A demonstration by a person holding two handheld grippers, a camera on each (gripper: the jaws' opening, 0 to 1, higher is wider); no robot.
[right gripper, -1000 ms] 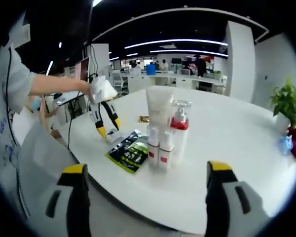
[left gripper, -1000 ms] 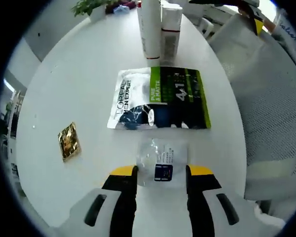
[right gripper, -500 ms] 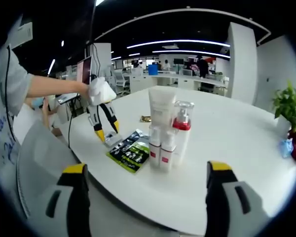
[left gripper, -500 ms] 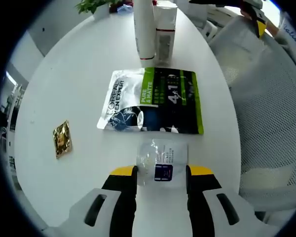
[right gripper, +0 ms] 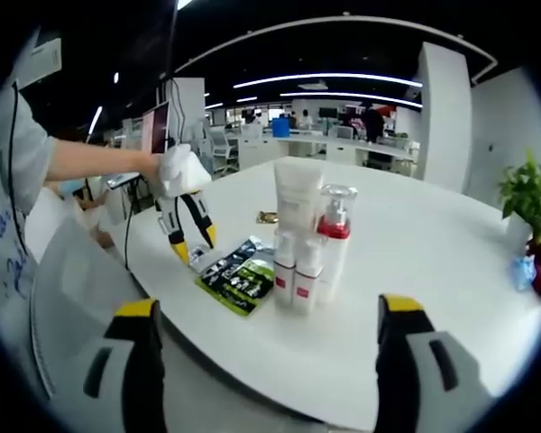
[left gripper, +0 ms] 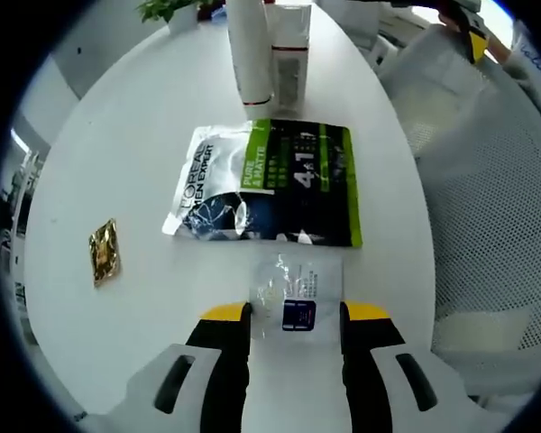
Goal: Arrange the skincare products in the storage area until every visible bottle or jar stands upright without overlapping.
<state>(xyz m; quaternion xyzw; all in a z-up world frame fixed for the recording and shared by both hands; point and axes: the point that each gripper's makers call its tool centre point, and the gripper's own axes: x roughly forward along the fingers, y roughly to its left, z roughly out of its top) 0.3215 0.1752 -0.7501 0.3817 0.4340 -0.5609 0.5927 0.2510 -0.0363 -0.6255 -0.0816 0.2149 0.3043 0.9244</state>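
My left gripper [left gripper: 296, 312] is shut on a small clear sachet [left gripper: 293, 290] with a dark label, held just above the white table [left gripper: 144, 135]. Beyond it a green and black L'Oreal pouch [left gripper: 266, 185] lies flat. A tall white tube [left gripper: 250, 54] and a boxy bottle [left gripper: 288, 45] stand upright at the far end. The right gripper view shows the white tube [right gripper: 297, 198], a red-collared pump bottle [right gripper: 332, 234] and two small bottles [right gripper: 284, 271] standing close together, with the pouch [right gripper: 237, 275] and the left gripper [right gripper: 191, 245] to their left. My right gripper [right gripper: 269, 308] is open, off the table's near edge.
A gold foil sachet [left gripper: 103, 252] lies alone on the table's left. A white mesh chair [left gripper: 487, 207] stands by the table's right edge. A potted plant [right gripper: 526, 185] and a blue item [right gripper: 523, 264] sit at the far right. A person's arm [right gripper: 99, 155] holds the left gripper.
The left gripper has drifted a little while keeping the sachet, so the pouch and gold sachet sit further left in its view. The right gripper has barely moved.
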